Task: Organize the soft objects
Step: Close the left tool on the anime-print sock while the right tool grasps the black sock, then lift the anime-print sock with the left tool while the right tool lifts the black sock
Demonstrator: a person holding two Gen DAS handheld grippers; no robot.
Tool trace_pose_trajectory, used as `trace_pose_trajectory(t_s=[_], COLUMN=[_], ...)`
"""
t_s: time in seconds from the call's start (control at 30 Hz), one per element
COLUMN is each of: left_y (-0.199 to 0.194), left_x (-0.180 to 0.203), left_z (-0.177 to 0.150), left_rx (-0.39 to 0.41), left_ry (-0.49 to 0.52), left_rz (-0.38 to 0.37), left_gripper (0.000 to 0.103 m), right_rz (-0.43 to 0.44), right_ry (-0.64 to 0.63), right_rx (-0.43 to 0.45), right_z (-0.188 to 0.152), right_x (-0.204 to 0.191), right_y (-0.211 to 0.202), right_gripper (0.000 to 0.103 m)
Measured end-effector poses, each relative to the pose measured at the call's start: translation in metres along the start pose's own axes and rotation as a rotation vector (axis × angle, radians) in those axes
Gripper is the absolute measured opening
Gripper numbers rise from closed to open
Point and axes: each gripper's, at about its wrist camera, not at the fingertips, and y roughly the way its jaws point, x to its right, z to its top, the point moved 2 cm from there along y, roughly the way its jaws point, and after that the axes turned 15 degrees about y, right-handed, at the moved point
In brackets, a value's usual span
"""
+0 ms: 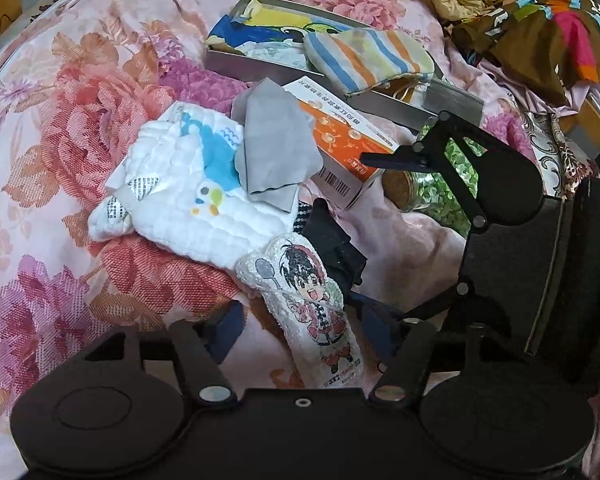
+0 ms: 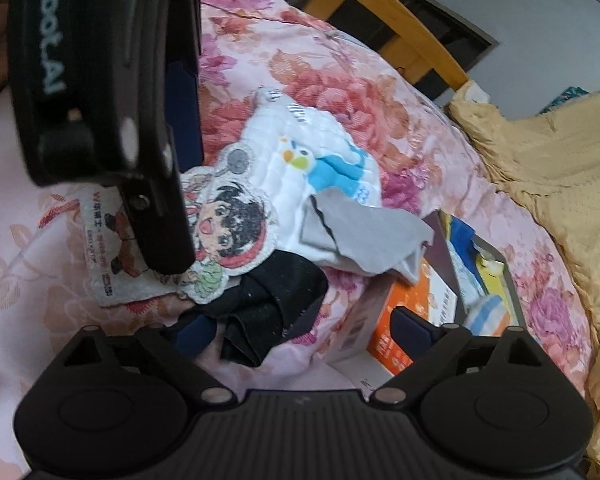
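One cartoon towel [image 1: 312, 304], two tools, four cloths

My left gripper [image 2: 168, 236] covers the middle of the cartoon towel [image 2: 228, 220], the grey cloth [image 1: 276, 148] hides part of the orange box [image 1: 348, 148], and my right gripper [image 1: 400, 160] screens the jar [image 1: 400, 188], its contents unclear.
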Motion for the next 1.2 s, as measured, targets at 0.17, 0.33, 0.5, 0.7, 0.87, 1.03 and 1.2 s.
trace_pose_trajectory(t_s=[0.17,0.33,0.5,0.7,0.87,1.03,1.2], left_y=[0.006,0.011,0.011,0.010,0.008,0.002,0.001], left_x=[-0.005,-0.007,-0.003,-0.003,-0.002,0.001,0.000], left_z=[0.001,0.001,0.001,0.001,0.001,0.003,0.003], left_rx=[-0.011,-0.014,-0.007,0.005,0.020,0.042,0.044], left_ry=[-0.023,-0.037,-0.015,-0.010,0.001,0.030,0.020], left_rz=[0.000,0.006,0.000,0.004,0.010,0.037,0.033], left_gripper=[0.053,0.046,0.037,0.035,0.033,0.029,0.028], right_rz=[0.042,0.070,0.094,0.102,0.084,0.091,0.094], right_ry=[-0.011,-0.015,-0.034,0.055,0.133,0.123,0.181], right_rx=[0.000,0.000,-0.008,-0.018,-0.009,-0.006,-0.007], right_z=[0.001,0.002,0.003,0.003,0.003,0.002,0.003], right_x=[-0.001,0.000,-0.002,0.010,0.026,0.020,0.021], right_y=[0.002,0.005,0.009,0.009,0.007,0.010,0.014], right_gripper=[0.087,0.083,0.077,0.070,0.066,0.057,0.054])
